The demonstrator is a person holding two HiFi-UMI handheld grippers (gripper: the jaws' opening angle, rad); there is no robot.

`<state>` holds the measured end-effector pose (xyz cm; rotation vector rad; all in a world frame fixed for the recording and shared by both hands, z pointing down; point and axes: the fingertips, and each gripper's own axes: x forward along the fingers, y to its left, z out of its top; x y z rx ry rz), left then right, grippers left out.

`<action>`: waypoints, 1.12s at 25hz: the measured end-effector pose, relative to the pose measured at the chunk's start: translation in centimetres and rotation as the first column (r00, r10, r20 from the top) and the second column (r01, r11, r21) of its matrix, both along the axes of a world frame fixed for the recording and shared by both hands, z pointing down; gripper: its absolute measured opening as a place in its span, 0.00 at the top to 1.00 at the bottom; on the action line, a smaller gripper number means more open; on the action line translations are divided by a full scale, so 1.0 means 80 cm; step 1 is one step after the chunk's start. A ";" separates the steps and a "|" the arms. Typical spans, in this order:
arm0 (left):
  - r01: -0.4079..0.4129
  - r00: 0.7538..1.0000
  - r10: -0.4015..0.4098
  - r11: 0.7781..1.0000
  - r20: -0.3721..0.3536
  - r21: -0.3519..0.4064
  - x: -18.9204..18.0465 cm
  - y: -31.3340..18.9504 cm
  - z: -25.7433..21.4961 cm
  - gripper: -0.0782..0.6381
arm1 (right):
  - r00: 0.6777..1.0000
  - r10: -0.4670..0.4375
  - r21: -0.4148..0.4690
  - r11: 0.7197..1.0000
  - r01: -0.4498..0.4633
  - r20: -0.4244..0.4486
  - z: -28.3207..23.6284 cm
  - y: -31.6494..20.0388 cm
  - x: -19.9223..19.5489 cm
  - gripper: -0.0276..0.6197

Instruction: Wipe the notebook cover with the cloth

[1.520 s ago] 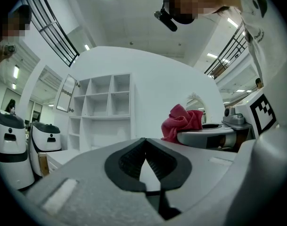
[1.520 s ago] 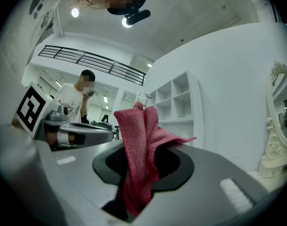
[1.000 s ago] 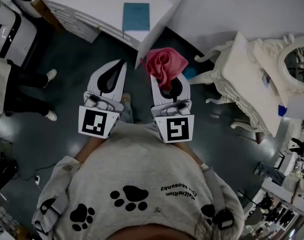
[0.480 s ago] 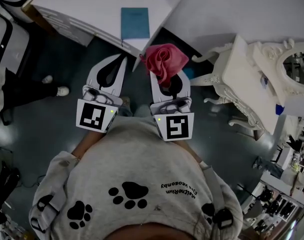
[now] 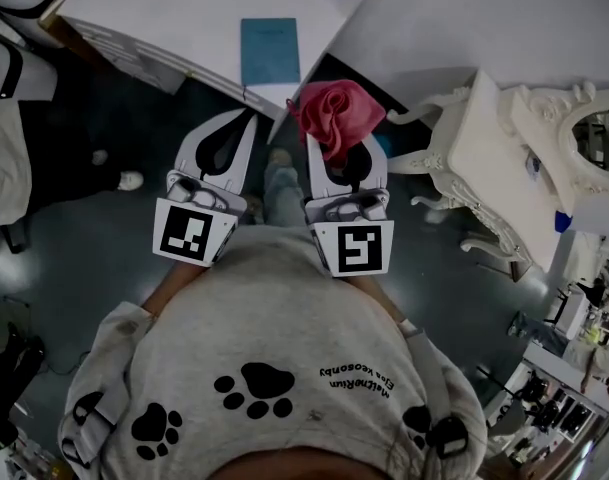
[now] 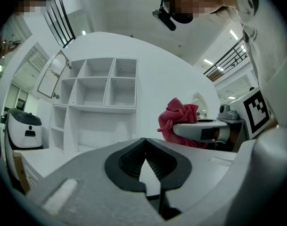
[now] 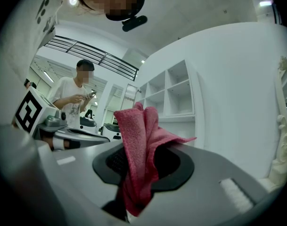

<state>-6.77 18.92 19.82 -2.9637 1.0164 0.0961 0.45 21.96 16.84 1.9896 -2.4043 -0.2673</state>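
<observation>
A teal notebook [image 5: 269,51] lies flat on the white table [image 5: 174,13], near its front edge. My right gripper [image 5: 336,146] is shut on a bunched pink-red cloth [image 5: 336,113], which hangs just short of the table's corner, right of the notebook. In the right gripper view the cloth [image 7: 139,145] stands up out of the closed jaws and hides their tips. My left gripper [image 5: 243,121] is level with the right one, below the notebook. Its jaws meet with nothing between them [image 6: 145,155]. From the left gripper view the cloth [image 6: 177,119] shows beside it.
A white ornate piece of furniture [image 5: 489,158] stands to the right. A white shelf unit [image 6: 98,91] rises behind the table. A person [image 5: 9,158] stands at the left on the dark floor, and one person [image 7: 79,95] looks at a phone.
Both grippers and the cloth have edged slightly towards the table. The person at the left has shifted further left.
</observation>
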 end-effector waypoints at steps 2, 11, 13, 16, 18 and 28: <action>0.010 1.000 -0.010 1.000 0.002 0.004 0.004 -0.011 0.000 0.90 | 1.000 -0.011 0.008 1.000 0.011 0.003 0.000 -0.013 0.005 0.79; 0.061 0.998 -0.061 0.998 0.002 -0.009 0.040 -0.106 0.004 0.90 | 0.998 -0.070 0.000 0.998 0.070 0.001 0.003 -0.120 0.041 0.79; 0.073 0.997 -0.073 0.997 0.004 -0.010 0.050 -0.128 0.004 0.90 | 0.996 -0.091 -0.003 0.996 0.091 -0.006 0.003 -0.145 0.049 0.79; 0.095 0.995 -0.095 0.995 0.001 -0.007 0.066 -0.161 0.005 0.90 | 0.992 -0.124 -0.002 0.992 0.124 -0.012 0.003 -0.182 0.062 0.79; 0.115 0.993 -0.115 0.993 0.000 -0.007 0.073 -0.182 0.007 0.90 | 0.989 -0.149 -0.011 0.989 0.149 -0.020 0.007 -0.204 0.069 0.79; 0.229 0.973 -0.229 0.973 0.012 -0.002 0.087 -0.229 0.012 0.90 | 0.959 -0.283 -0.031 0.959 0.282 -0.021 0.020 -0.267 0.085 0.79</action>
